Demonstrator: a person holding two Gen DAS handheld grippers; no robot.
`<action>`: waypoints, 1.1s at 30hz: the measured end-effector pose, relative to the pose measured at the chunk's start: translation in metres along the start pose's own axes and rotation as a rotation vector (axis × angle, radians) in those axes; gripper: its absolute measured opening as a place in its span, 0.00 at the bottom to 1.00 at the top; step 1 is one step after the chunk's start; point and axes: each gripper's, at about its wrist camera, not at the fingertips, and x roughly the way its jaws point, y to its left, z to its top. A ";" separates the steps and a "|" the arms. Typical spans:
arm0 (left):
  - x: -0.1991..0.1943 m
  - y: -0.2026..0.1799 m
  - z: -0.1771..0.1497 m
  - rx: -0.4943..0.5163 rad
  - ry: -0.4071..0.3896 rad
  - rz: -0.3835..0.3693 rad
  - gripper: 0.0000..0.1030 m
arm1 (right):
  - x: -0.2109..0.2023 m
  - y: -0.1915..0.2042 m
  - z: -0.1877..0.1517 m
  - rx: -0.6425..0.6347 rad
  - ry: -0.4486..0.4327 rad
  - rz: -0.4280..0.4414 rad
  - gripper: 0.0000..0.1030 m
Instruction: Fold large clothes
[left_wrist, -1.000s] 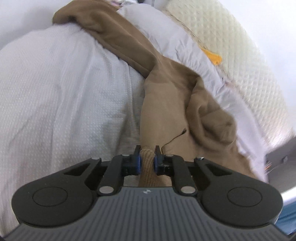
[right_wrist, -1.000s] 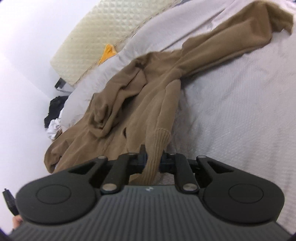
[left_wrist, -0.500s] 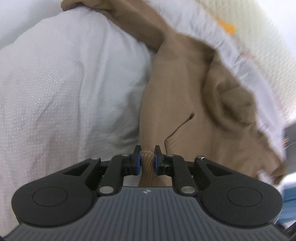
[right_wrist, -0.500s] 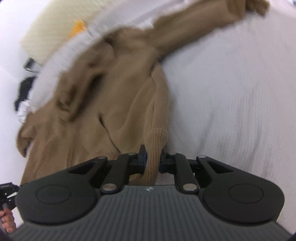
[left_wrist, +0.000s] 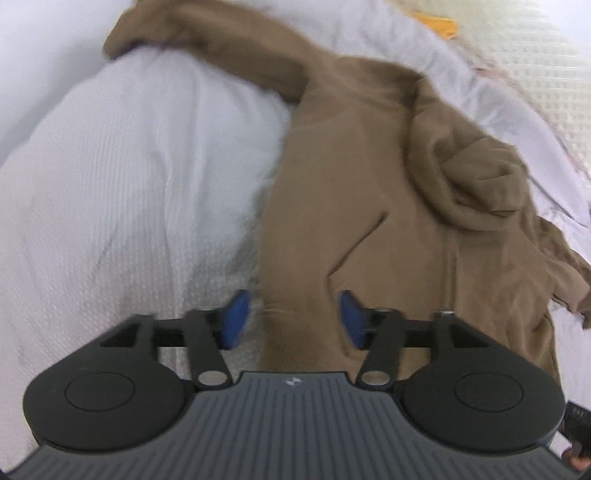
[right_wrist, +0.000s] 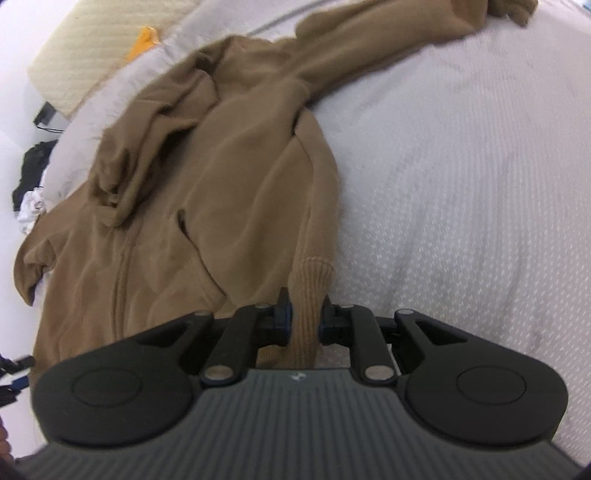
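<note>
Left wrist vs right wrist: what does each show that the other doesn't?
Left wrist only: left gripper opening, pads clear of the hem between them. Right wrist only: right gripper shut on the ribbed cuff; dark clothes pile at far left. Both: brown hoodie on the white bedspread, cream quilt, orange item.

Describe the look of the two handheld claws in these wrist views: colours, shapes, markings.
Both are built alike: a grey ribbed body with a small logo at its front edge, two rounded black lobes each bearing a raised disc, and black linkage arms with silver pivot pins. The left claw shows bright blue pads on its fingers. The right claw has the same blue, seen only as thin edges on its black fingers.
</note>
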 end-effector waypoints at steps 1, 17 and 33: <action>-0.008 -0.004 0.000 0.014 -0.022 -0.001 0.65 | -0.004 0.000 0.000 0.002 -0.011 0.007 0.18; -0.046 -0.142 -0.033 0.303 -0.288 -0.159 0.70 | -0.052 0.021 -0.003 -0.180 -0.342 -0.013 0.66; 0.012 -0.222 -0.111 0.441 -0.423 -0.354 0.70 | -0.073 0.027 -0.013 -0.214 -0.557 -0.056 0.66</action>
